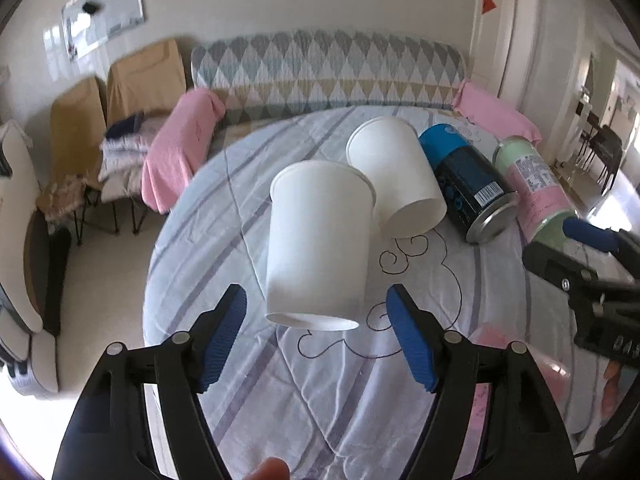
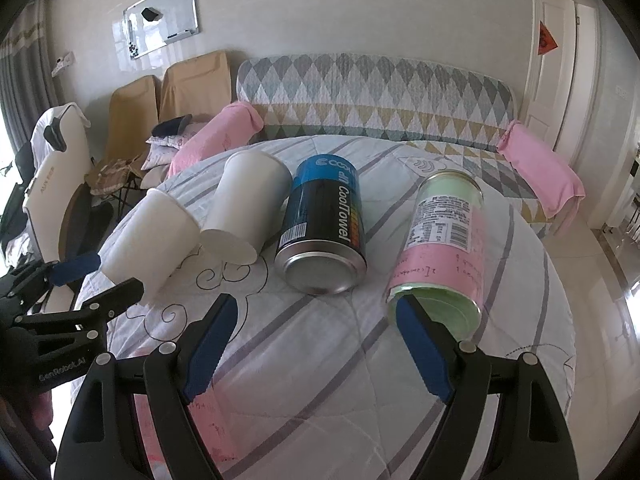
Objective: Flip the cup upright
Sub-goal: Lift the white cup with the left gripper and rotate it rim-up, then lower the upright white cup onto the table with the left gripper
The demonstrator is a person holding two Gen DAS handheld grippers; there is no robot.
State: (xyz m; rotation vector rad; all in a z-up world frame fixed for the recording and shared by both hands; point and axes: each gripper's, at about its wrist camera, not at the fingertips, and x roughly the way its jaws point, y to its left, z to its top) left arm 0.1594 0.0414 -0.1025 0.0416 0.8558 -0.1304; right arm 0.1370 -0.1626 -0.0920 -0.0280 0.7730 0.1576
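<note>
Two white paper cups lie on their sides on the round table's striped cloth [image 1: 320, 380]. The nearer cup [image 1: 318, 244] lies straight ahead of my left gripper [image 1: 316, 320], its end toward me, just beyond the open blue-padded fingertips. It also shows at the left in the right wrist view [image 2: 150, 240]. The second cup [image 1: 396, 176] touches it on the right; it shows in the right wrist view too [image 2: 246, 208]. My right gripper [image 2: 316, 320] is open and empty, above the cloth [image 2: 320, 360], near a green and pink can.
A blue and black can [image 2: 324, 232] and a green and pink can [image 2: 440, 248] lie on their sides right of the cups. Behind the table stands a sofa [image 2: 376, 92] with pink towels. Chairs [image 1: 76, 128] stand at the left.
</note>
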